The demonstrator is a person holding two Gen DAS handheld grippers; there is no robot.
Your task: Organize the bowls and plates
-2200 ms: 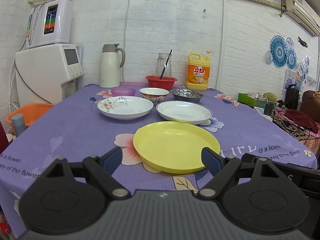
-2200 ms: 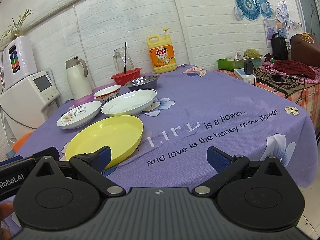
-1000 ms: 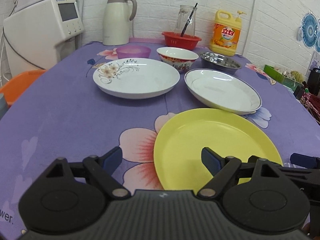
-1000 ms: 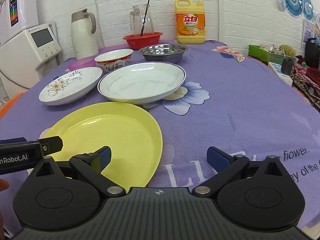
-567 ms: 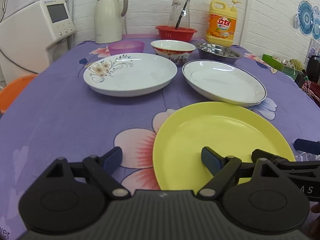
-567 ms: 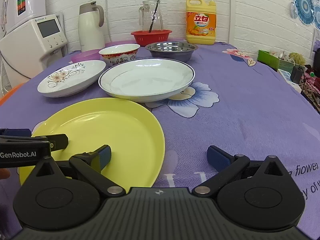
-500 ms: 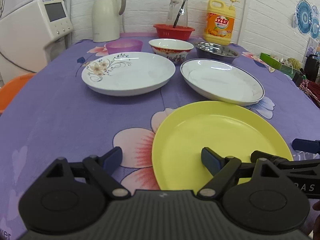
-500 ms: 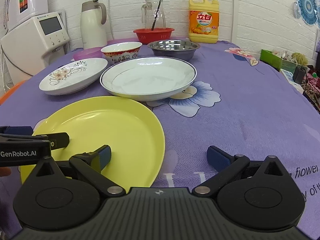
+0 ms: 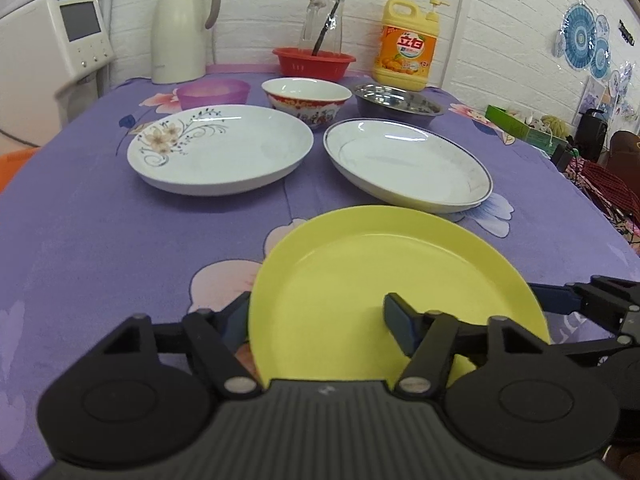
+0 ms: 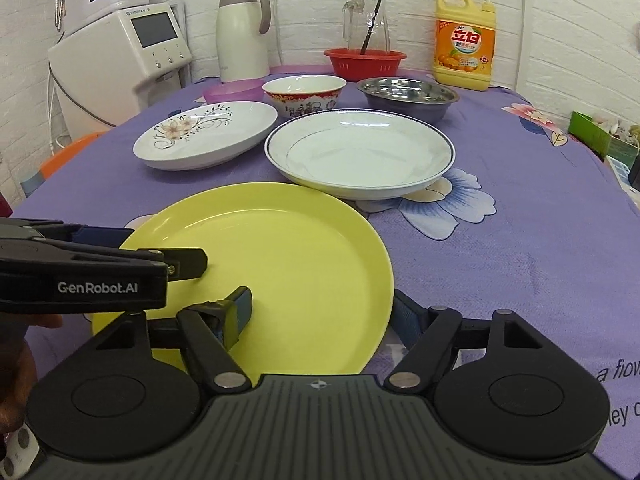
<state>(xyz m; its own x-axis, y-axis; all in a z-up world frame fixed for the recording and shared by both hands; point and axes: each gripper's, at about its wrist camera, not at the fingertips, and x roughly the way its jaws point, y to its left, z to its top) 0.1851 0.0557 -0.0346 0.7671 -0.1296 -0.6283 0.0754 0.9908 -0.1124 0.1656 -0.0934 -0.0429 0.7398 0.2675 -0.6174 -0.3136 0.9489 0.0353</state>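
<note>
Purple table (image 9: 100,240): three plates (image 9: 392,284), four bowls (image 9: 306,98).

My left gripper (image 9: 316,316): left finger hidden behind yellow plate (image 9: 384,276) rim. Right gripper (image 10: 324,312): right finger likewise behind rim. Plate's near edge hidden by both gripper bodies.

White letters reading "GenRobot.AI" run along the side of the black left claw (image 10: 188,260). The purple flowered tablecloth (image 10: 540,248) shows printed fragments, "a flow" near its right edge. The yellow detergent jug's (image 10: 466,40) orange label carries red Chinese characters.
</note>
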